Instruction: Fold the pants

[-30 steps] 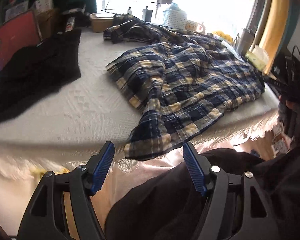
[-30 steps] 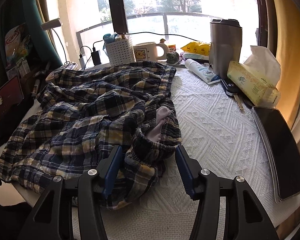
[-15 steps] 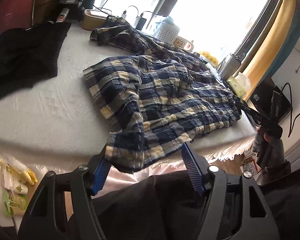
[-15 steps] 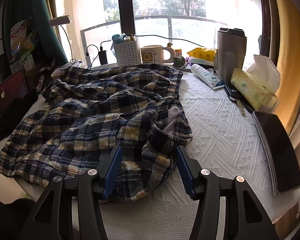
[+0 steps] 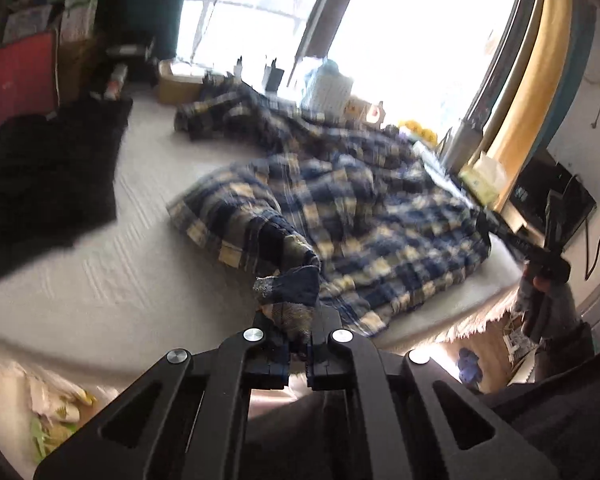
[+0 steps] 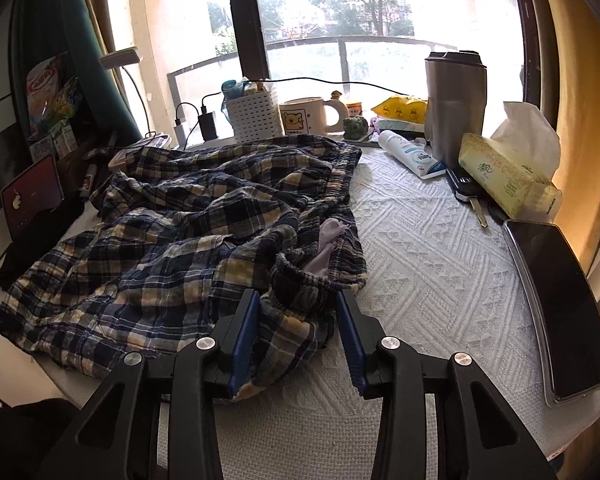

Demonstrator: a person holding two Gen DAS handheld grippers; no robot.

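Gripping: the left claw (image 5: 298, 350) is clamped on a hem corner of the plaid pants (image 5: 340, 216), its jaws having just closed onto the cloth; that pinched corner stands lifted off the surface, at six o'clock in the left wrist view.
Right claw: the right claw (image 6: 300, 344) has jaws that have just been closing, now half-wide, with the gathered waistband of the pants (image 6: 204, 240) bunched between them; the left blue pad (image 6: 244, 340) lies against the cloth, the right pad (image 6: 350, 344) sits just beside the fabric, and a firm press cannot be told.
Pants: blue, cream and yellow plaid, crumpled in a heap across the counter (image 6: 432, 264), which wears a white textured cover; they fill the nine to twelve o'clock part of the right wrist view, waistband end nearest that claw.
Pale lining: a bit of light fabric (image 6: 328, 236) shows inside the waistband opening.
Dark garment: a black cloth (image 5: 48, 184) lies on the counter at nine o'clock in the left wrist view, apart from the pants.
Far edge: white basket (image 6: 256, 116), cartoon mug (image 6: 306, 116) and steel tumbler (image 6: 454, 104) stand along the window at twelve to one o'clock.
Right side: tissue pack (image 6: 508, 172) at two o'clock, a phone (image 6: 560, 308) lying flat at three o'clock.
Sharpness: left wrist view is motion-blurred.
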